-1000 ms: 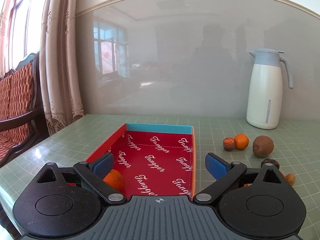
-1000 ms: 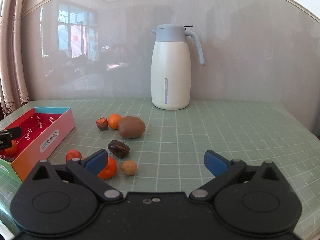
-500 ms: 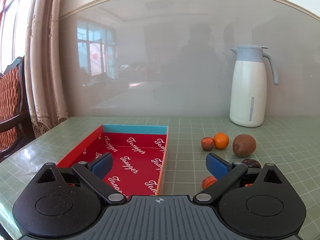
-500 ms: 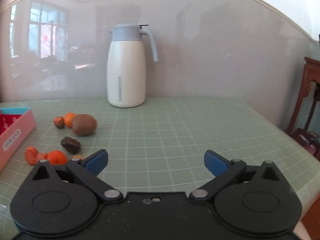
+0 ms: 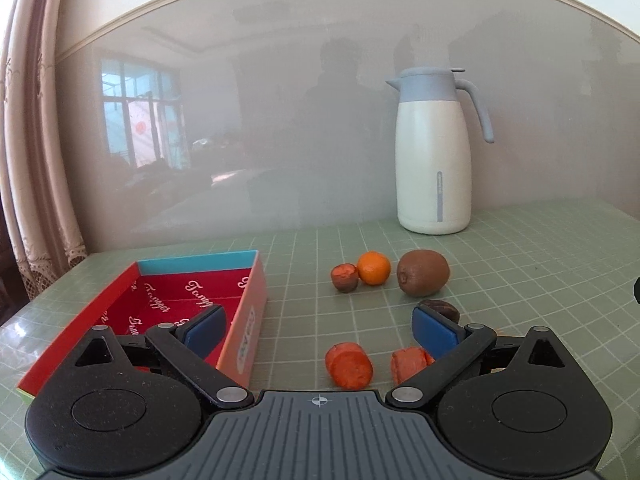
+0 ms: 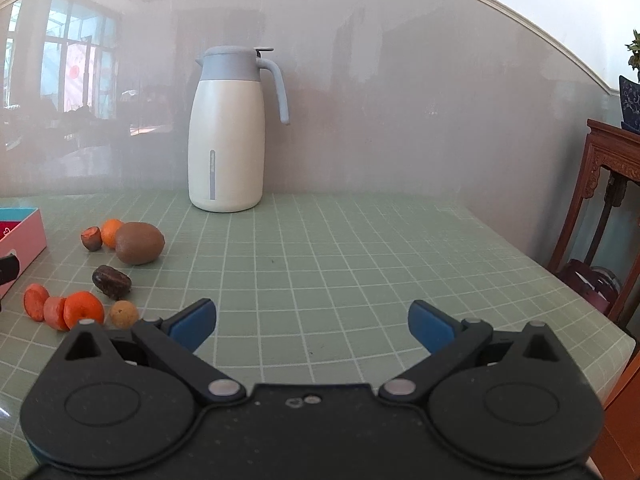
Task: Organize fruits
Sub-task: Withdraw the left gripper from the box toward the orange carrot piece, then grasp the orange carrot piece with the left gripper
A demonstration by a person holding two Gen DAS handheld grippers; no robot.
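Observation:
My left gripper point(image 5: 320, 330) is open and holds nothing, just above the table to the right of the red box point(image 5: 132, 308). Between and just beyond its fingers lie two orange carrot-like pieces point(image 5: 349, 365) point(image 5: 410, 362). Farther off sit a cut reddish fruit point(image 5: 344, 277), a small orange point(image 5: 373, 267), a kiwi point(image 5: 423, 272) and a dark date point(image 5: 438, 308). My right gripper point(image 6: 312, 326) is open and empty over bare tablecloth, right of the fruits: kiwi point(image 6: 139, 242), date point(image 6: 112, 280), orange pieces point(image 6: 62, 309) and a small tan fruit point(image 6: 123, 313).
A white jug with a grey-blue lid point(image 5: 434, 152) point(image 6: 228, 132) stands at the back against the glossy wall. The green checked tablecloth point(image 6: 360, 264) runs to the table's right edge, beyond which stands a carved wooden stand point(image 6: 612, 184). Curtains point(image 5: 28, 128) hang at the left.
The left gripper has swung right from over the red box toward the loose fruits, leaving an orange behind in the box. The right gripper turned right, then back slightly left. Both stayed open.

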